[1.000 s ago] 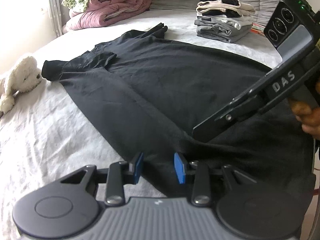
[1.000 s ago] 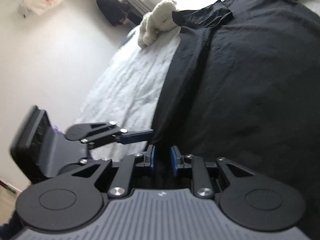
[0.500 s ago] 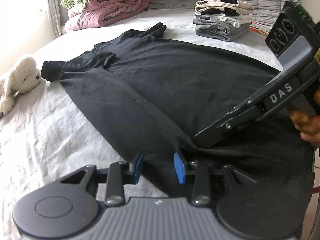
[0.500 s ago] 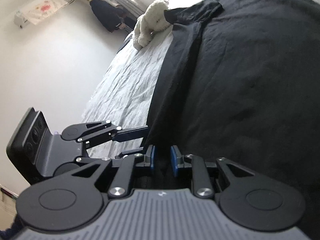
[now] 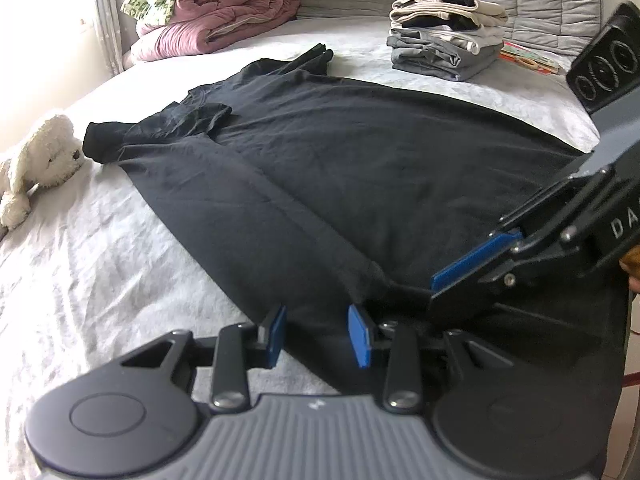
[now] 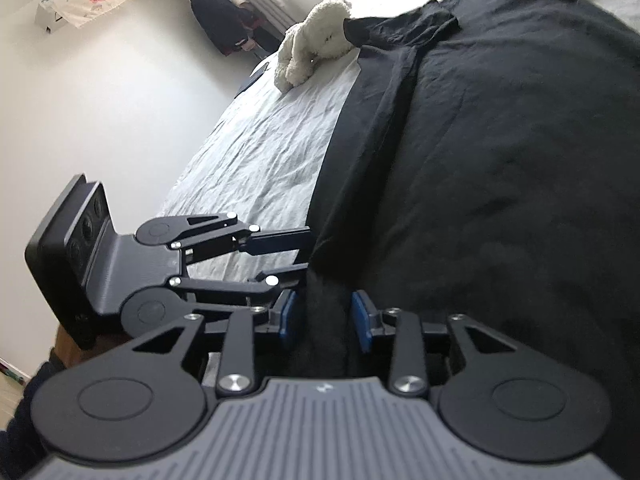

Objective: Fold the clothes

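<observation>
Black T-shirt (image 5: 328, 160) lies spread flat across a bed covered in a wrinkled pale grey sheet (image 5: 92, 264), its hem nearest both handheld claws and its collar at the far end. The left gripper (image 5: 317, 334) sits low at the hem's near corner with its blue pads (image 5: 276, 336) parted, the cloth's edge lying between and just ahead of them; nothing is pinched. Immediately to its right, the right gripper (image 5: 434, 292) reaches in from the side, its long fingers angled down onto a bunched ridge of the same hem. In the right wrist view, that gripper's blue pads (image 6: 362, 322) stand apart with a dark fold of the shirt (image 6: 500, 160) rising between them; whether the pads actually press the fabric cannot be told from either view. The left gripper (image 6: 306, 252) appears there just ahead and to the left, its two fingers spread over the shirt's edge where it meets the sheet (image 6: 272, 152).

Well ahead of the left claw and off to its left, a white plush toy (image 5: 38, 160) rests on the sheet, touching the shirt's near sleeve. Farther ahead, a rolled pink blanket (image 5: 216, 16) sits against the headboard, and to the right of it a stack of folded clothes (image 5: 444, 40) stands on the bed, well apart from the shirt.
</observation>
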`<state>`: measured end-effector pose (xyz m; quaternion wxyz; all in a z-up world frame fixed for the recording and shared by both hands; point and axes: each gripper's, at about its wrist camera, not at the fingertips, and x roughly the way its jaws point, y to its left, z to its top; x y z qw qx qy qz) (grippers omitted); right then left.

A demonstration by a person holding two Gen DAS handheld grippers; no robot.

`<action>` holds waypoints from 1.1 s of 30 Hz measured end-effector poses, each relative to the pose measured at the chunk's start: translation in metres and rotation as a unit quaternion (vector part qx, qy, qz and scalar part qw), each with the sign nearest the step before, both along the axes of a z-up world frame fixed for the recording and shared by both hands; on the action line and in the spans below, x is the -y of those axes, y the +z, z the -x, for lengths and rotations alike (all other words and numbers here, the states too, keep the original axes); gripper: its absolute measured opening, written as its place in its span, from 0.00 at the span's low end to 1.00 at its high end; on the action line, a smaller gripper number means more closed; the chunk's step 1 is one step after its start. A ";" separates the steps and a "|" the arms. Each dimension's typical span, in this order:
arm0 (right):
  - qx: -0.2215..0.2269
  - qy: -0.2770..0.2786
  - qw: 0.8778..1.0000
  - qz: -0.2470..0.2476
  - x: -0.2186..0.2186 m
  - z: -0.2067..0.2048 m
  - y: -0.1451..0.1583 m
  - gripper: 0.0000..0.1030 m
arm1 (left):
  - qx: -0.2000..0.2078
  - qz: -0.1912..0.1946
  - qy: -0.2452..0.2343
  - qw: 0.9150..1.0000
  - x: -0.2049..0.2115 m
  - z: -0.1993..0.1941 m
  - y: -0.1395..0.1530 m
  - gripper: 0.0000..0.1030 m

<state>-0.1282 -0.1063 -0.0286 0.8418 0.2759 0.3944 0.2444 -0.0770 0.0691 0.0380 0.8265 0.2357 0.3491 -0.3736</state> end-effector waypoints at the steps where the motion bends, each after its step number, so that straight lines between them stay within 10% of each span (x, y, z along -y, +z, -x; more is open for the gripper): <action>1: -0.004 -0.001 1.000 0.003 0.000 0.001 -0.001 0.05 | -0.001 0.000 0.001 1.000 0.000 0.000 0.000 0.34; 10: -0.035 -0.100 0.994 0.007 0.010 0.031 -0.003 0.04 | 0.002 -0.007 -0.002 1.000 -0.002 0.004 0.000 0.34; 27: -0.025 -0.068 0.997 0.004 0.022 0.007 0.006 0.13 | -0.016 -0.002 -0.006 1.000 -0.012 0.004 0.006 0.35; 33: -0.006 -0.072 0.997 0.033 0.045 -0.030 0.022 0.13 | -0.011 0.038 0.057 0.998 -0.032 -0.033 0.020 0.39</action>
